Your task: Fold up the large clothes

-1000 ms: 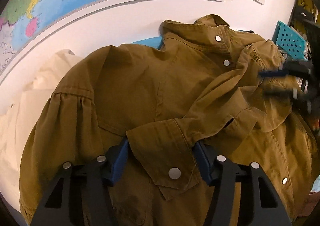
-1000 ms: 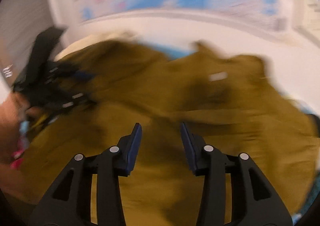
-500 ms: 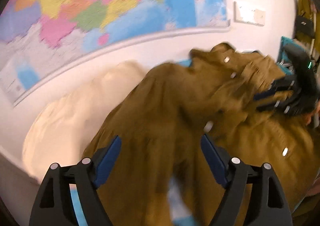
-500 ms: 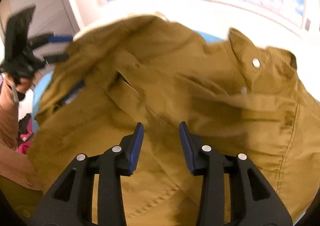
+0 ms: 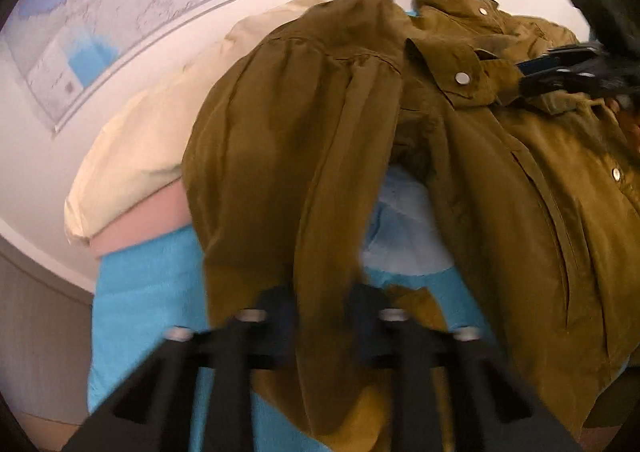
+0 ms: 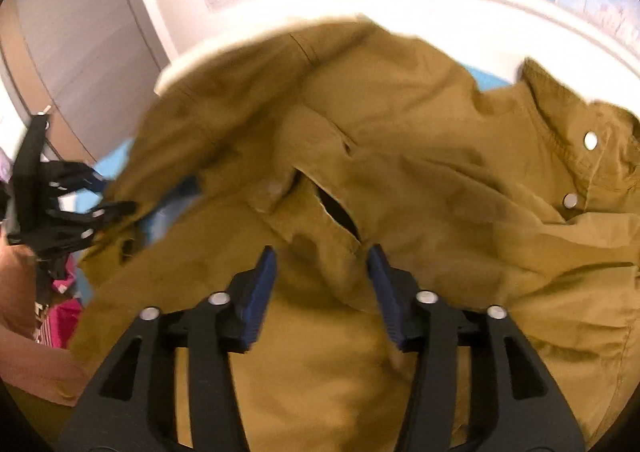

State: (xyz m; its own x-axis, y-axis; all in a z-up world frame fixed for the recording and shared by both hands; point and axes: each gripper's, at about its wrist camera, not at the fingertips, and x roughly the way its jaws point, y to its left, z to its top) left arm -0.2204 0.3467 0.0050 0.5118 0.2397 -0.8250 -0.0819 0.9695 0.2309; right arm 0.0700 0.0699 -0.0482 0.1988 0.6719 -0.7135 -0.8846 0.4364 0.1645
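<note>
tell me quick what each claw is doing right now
Left claw: just closed, shut on the jacket's sleeve.
Right claw: open, just widened, over the brown jacket, holding nothing.

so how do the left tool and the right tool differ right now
The left tool has just closed on the sleeve of the mustard-brown cotton jacket, lifting it off the blue sheet; the right tool has been opening, fabric between its pads ungripped. Both are black with blue pads.

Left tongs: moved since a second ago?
Yes. The left tongs have swung left: the wall map now fills more of that view, and the cream bedding has come in. Their jaws have just closed on the jacket sleeve.
</note>
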